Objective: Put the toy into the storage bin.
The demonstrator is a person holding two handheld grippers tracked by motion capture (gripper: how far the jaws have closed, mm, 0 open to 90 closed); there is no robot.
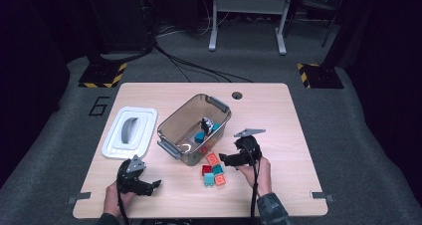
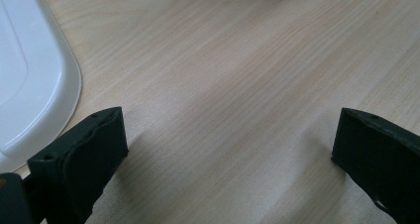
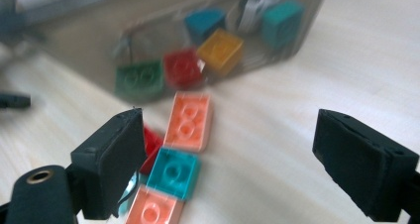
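Two hand-held grippers work over one wooden desk [image 1: 278,115], each held in a person's hand at the near edge. Nearest on the left, the left hand-held gripper [image 1: 155,184] sits low over bare wood with its jaws spread wide and nothing between them. Its own view adds what the high view cannot: the rounded corner of the white lid [image 2: 29,80] lies just beside its left jaw, apart from it.

To the right, the right hand-held gripper [image 1: 222,159] points leftward with its jaws wide apart and empty. Loose bricks lie just beside its tips, slightly to the near side. From above I count five in that cluster [image 1: 214,169]: two orange, two teal and one red. The right gripper view shows them closer: an orange brick [image 3: 189,121] lies flat, studs up, with a teal brick [image 3: 174,172] and a second orange brick [image 3: 152,213] nearer the camera, and a red brick [image 3: 151,145] partly hidden behind the left jaw.

Farther off stands one clear plastic bin [image 1: 175,123], set diagonally. Through its wall, the right gripper view reveals blurred green, red, yellow and two teal bricks, where the high view shows teal ones and something black and white.

One white lid [image 1: 130,132] lies flat left of the bin, well apart from the bricks.
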